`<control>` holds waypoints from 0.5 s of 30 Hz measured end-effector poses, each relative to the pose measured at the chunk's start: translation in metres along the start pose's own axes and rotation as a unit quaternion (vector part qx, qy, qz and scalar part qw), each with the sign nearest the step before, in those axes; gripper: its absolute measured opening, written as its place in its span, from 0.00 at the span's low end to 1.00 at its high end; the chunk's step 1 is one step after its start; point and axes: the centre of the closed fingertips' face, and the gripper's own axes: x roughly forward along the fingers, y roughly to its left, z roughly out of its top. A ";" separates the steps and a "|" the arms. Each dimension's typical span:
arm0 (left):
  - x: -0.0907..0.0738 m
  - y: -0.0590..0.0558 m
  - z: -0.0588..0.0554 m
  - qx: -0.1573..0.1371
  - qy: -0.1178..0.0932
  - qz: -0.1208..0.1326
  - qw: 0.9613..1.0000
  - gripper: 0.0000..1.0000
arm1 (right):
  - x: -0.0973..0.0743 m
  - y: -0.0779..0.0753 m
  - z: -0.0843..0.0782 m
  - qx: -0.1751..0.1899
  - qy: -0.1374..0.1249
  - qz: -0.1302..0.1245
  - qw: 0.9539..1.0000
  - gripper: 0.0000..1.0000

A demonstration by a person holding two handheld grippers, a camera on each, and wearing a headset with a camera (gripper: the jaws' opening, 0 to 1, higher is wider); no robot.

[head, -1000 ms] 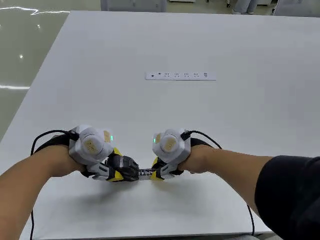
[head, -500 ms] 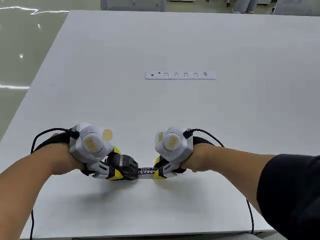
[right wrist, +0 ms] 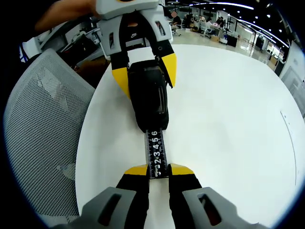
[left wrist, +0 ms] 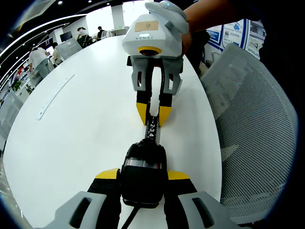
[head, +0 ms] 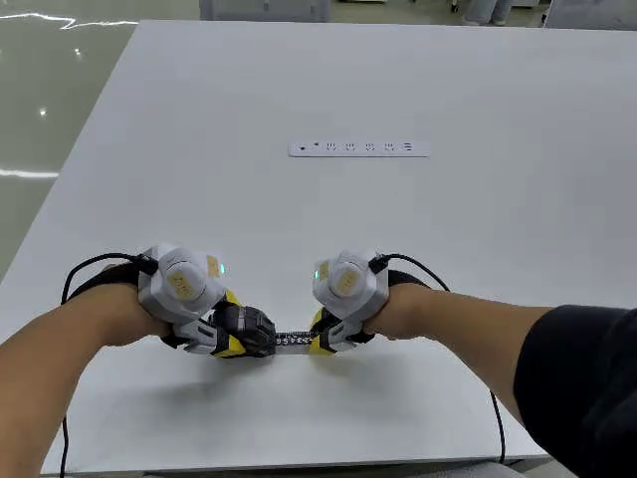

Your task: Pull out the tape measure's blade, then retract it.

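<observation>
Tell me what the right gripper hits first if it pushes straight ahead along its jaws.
Most likely the tape measure case, held in the left gripper. The right gripper is shut on the blade, which leads straight to that case.

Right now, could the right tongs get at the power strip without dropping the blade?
Probably not: the right tongs are shut on the blade, and the power strip lies far up the table, though nothing stands between.

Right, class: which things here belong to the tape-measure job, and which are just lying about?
In the job: tape measure, blade, left tool, right tool.
Lying about: power strip, mesh chair.
</observation>
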 end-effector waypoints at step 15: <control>0.001 0.000 0.000 0.001 0.004 -0.003 1.000 0.30 | -0.006 -0.001 -0.009 0.013 -0.001 -0.001 1.000 0.10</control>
